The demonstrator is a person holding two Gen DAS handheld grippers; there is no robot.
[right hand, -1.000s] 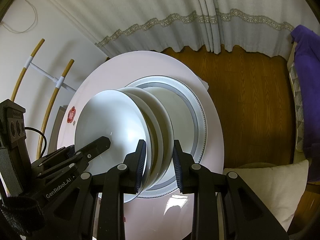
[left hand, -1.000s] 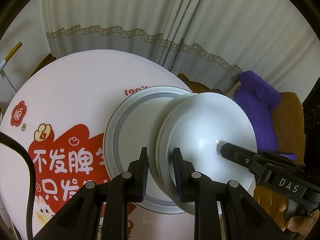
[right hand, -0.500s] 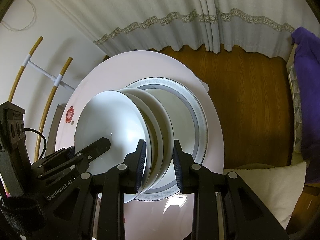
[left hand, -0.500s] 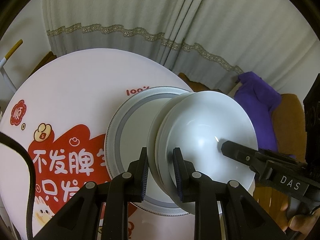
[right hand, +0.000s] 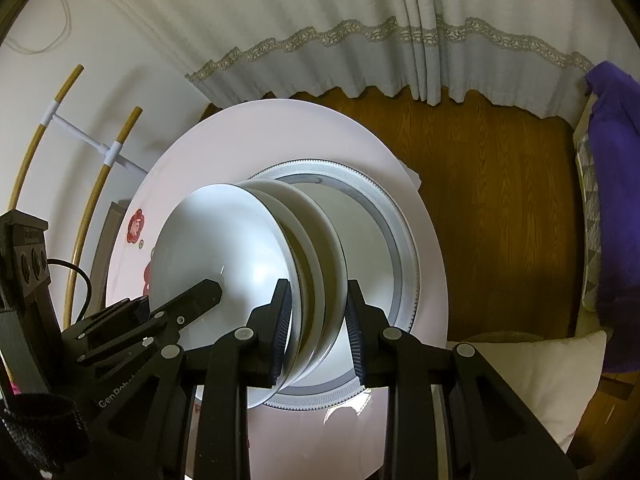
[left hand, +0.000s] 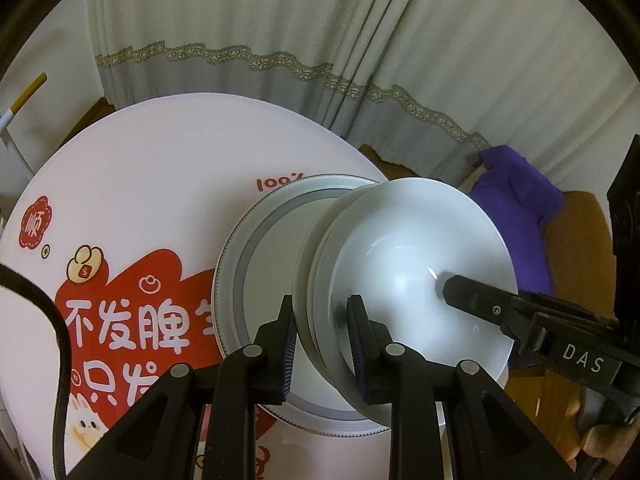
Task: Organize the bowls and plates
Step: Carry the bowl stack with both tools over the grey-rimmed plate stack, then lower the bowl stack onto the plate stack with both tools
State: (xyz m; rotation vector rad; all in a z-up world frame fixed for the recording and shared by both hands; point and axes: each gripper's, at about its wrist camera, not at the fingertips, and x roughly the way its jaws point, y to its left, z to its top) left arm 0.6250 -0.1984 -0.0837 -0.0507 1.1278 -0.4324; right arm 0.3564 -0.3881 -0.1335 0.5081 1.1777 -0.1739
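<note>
Counter (left hand: 140,168), round and white, carries a grey-rimmed plate (right hand: 404,240). Above it, stacked bowls (left hand: 416,264) hang tilted, left tool (left hand: 320,332) and right tool (right hand: 318,332) each narrowly pinching opposite rims. Uneven release could tip bowls sideways, chipping the plate.

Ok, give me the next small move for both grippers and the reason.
Probably lower the stacked bowls straight onto the grey-rimmed plate. Both the left gripper and right gripper pinch opposite rims, with the stack over the plate, seemingly just above it.
</note>
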